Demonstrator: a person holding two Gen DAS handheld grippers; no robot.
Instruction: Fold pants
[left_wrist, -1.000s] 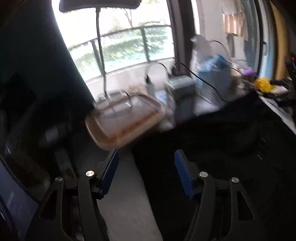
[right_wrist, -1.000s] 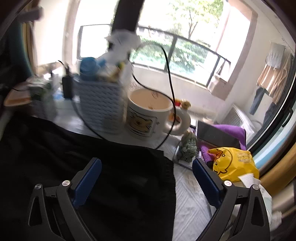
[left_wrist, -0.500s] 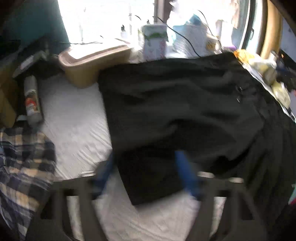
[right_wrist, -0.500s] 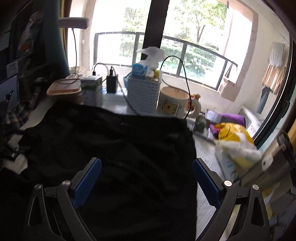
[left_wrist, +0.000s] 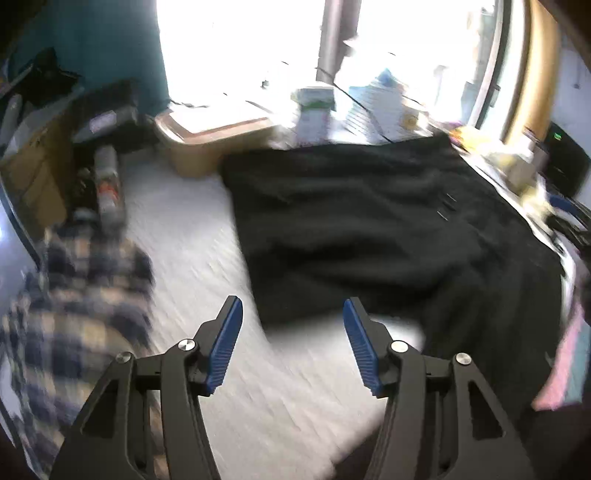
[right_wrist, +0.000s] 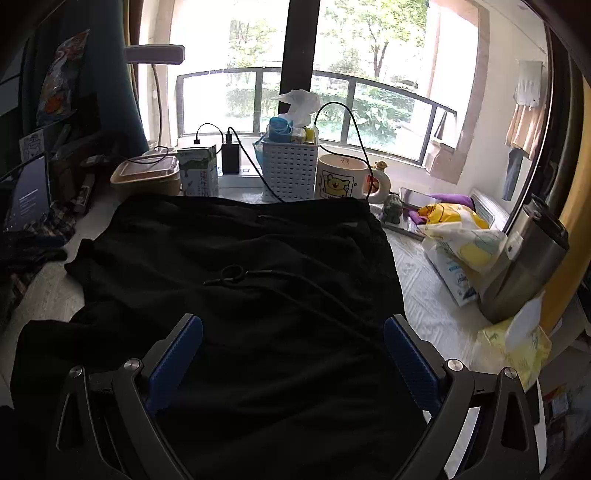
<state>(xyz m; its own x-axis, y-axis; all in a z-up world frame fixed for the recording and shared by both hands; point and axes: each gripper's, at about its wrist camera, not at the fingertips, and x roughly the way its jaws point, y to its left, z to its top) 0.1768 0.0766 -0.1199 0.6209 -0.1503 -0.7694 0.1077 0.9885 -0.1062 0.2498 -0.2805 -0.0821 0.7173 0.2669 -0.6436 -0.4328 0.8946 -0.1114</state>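
Observation:
Black pants (left_wrist: 369, 229) lie spread on a white table, folded over on themselves, their near left corner just ahead of my left gripper (left_wrist: 291, 314). That gripper is open and empty above the bare table. In the right wrist view the pants (right_wrist: 240, 266) fill the middle, with a drawstring (right_wrist: 236, 275) lying on top. My right gripper (right_wrist: 293, 328) is open wide and empty, held over the near part of the pants.
A plaid shirt (left_wrist: 66, 314) lies left. A tan lidded box (right_wrist: 146, 177), carton (right_wrist: 199, 175), white basket (right_wrist: 290, 168), mug (right_wrist: 341, 181) and cables line the window side. A steel flask (right_wrist: 524, 269) and bags (right_wrist: 458, 229) stand right. A laptop (right_wrist: 27, 192) sits far left.
Both grippers have pulled back from the window side toward the near edge. More of the pants has come into view. Both stayed open.

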